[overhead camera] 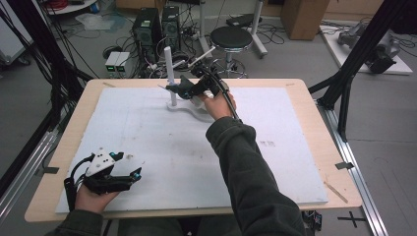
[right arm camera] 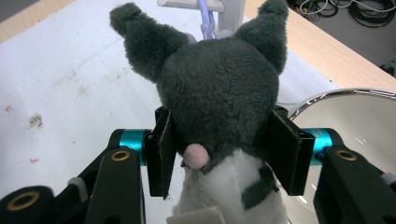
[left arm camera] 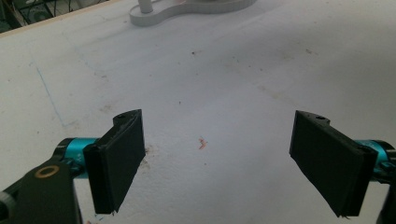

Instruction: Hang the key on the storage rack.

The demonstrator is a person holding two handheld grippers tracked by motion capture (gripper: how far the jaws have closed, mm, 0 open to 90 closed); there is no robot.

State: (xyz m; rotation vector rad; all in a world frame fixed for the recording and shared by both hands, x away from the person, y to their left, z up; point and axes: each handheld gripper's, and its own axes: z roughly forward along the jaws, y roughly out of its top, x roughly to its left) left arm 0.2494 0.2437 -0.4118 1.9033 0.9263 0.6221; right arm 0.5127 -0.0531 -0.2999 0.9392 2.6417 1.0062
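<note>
Plush toy [right arm camera: 219,88]: dark grey head & ears, pink spot, white belly w/ grey patch, lilac loop on top. Right gripper [right arm camera: 224,154] & left gripper [left arm camera: 219,163]: black jaws, teal collars, brass-coloured rivets. Stand [overhead camera: 184,107]: white base & post. Mat [overhead camera: 162,147]: white w/ brownish & red specks. Table [overhead camera: 314,118]: light wood edge. Sleeve [overhead camera: 251,182]: dark grey-green.

High view overhead, gripper views close, sharing white stand [left arm camera: 187,9]

plush toy [right arm camera: 219,88] body cut off below, stand [right arm camera: 224,9] post cropped above
</note>
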